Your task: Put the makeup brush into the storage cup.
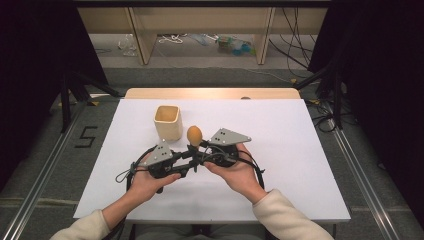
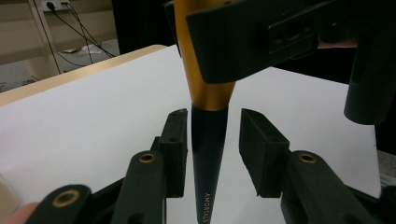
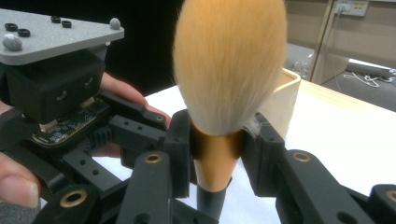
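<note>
A makeup brush (image 1: 194, 135) with an orange bristle head (image 3: 229, 60), a gold ferrule (image 2: 205, 70) and a black handle (image 2: 208, 163) stands upright above the white table. My right gripper (image 3: 217, 149) is shut on the gold ferrule just under the bristles. Lower down, my left gripper (image 2: 212, 135) is open around the black handle, with a gap showing on one side. In the high view the left gripper (image 1: 191, 161) and right gripper (image 1: 196, 148) meet at the table's middle, each held in a hand.
A cream square cup (image 1: 167, 121) stands open-topped just behind and left of the brush; its wall (image 3: 280, 98) is close behind the bristles. The white table (image 1: 300, 150) has a wooden far edge (image 1: 210, 93). Shelving and cables lie on the floor beyond.
</note>
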